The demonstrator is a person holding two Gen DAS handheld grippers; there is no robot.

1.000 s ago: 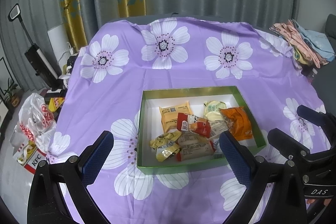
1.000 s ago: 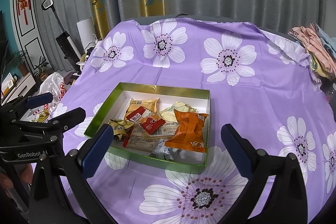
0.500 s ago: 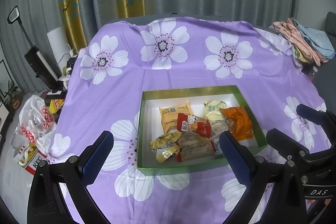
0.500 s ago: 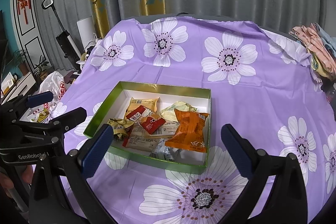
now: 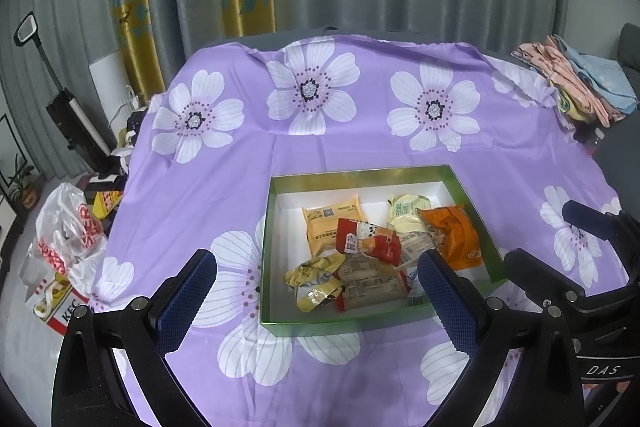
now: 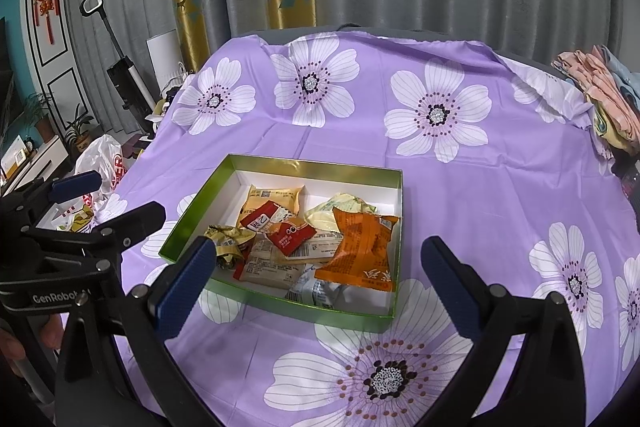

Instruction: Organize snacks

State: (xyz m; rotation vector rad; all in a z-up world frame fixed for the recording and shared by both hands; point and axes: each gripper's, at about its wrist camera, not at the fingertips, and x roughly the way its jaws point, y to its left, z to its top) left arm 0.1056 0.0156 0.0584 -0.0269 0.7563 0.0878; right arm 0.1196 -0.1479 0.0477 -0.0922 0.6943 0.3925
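Observation:
A shallow green box (image 5: 267,259) (image 6: 188,218) with a white inside sits on the purple flowered cloth and holds several snack packets. Among them are an orange packet (image 5: 456,237) (image 6: 360,251), a red packet (image 5: 366,243) (image 6: 288,233), a pale yellow-orange packet (image 5: 330,221) (image 6: 274,197) and a crumpled yellow wrapper (image 5: 314,277) (image 6: 228,239). My left gripper (image 5: 316,303) hovers open before the box's near edge, holding nothing. My right gripper (image 6: 316,283) is open too, above the box's near right side, and empty. Each gripper shows at the edge of the other's view.
The table (image 5: 360,131) carries a purple cloth with white flowers. Folded clothes (image 5: 580,87) (image 6: 608,95) are stacked at the far right corner. On the floor to the left lie a white and red plastic bag (image 5: 68,239), a carton and a stick vacuum (image 6: 120,67). Curtains hang behind.
Both views have drifted very slightly; the box and packets lie as before. Both grippers stay open and empty.

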